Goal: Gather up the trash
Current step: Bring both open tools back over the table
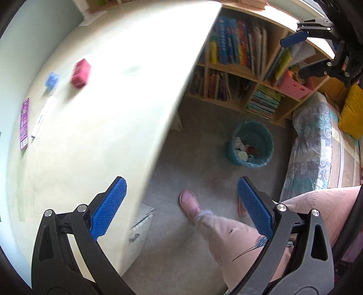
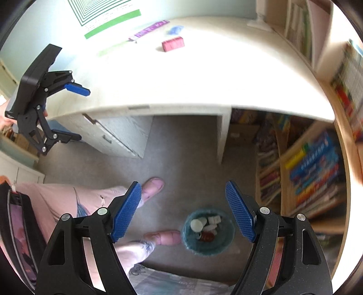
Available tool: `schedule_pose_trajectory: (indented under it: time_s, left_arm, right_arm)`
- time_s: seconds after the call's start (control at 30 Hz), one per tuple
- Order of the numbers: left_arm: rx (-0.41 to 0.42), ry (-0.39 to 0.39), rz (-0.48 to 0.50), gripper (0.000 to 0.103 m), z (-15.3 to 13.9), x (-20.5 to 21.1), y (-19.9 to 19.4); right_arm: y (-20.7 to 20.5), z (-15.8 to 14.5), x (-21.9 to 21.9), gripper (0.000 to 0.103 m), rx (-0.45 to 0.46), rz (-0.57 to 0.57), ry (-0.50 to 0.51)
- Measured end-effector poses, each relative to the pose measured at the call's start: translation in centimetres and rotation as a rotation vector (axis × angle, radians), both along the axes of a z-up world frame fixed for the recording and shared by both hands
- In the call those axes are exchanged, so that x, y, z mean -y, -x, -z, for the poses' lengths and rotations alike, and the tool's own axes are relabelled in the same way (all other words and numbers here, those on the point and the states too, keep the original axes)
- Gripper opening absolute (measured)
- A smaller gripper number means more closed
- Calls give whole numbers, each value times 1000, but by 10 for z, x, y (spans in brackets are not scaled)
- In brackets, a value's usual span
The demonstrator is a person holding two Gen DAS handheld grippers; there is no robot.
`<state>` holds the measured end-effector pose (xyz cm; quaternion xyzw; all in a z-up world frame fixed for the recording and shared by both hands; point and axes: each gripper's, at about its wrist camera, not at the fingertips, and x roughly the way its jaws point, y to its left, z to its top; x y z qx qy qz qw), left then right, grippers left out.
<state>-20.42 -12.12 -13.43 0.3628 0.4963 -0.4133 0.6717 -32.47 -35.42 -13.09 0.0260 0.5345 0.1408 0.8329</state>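
Wooden bookshelf (image 1: 245, 74) packed with books beside a bed (image 1: 317, 145) on grey carpet (image 2: 188, 154).

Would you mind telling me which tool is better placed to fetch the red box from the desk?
Probably the left tool: open, empty, partly over the desk holding the red box. The right tool hangs above the bin.

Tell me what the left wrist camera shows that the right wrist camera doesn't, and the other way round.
Only the left wrist view shows the bed with a yellow cushion, a pink basket on the bookshelf, and a white pen on the desk. Only the right wrist view shows the green-striped sheet on the wall and the desk drawers. Both show the teal trash bin holding trash, the red box, the purple packet, the blue scrap, and both grippers, left gripper and right gripper, open and empty.
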Motion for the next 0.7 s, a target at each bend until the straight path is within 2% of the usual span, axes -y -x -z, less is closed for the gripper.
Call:
schedule_pose_trajectory:
  time_s: [0.37, 0.5, 0.7]
  left_arm:
    - [76, 17, 59, 96, -11, -43, -136]
    - [65, 19, 72, 96, -13, -56, -183]
    - [75, 2, 118, 96, -8, -65, -242]
  right_arm:
    - [-142, -12, -80, 77, -5, -12, 52]
    - [-191, -16, -101, 77, -12, 40, 21]
    - [-247, -4, -112, 77, -56, 160, -14]
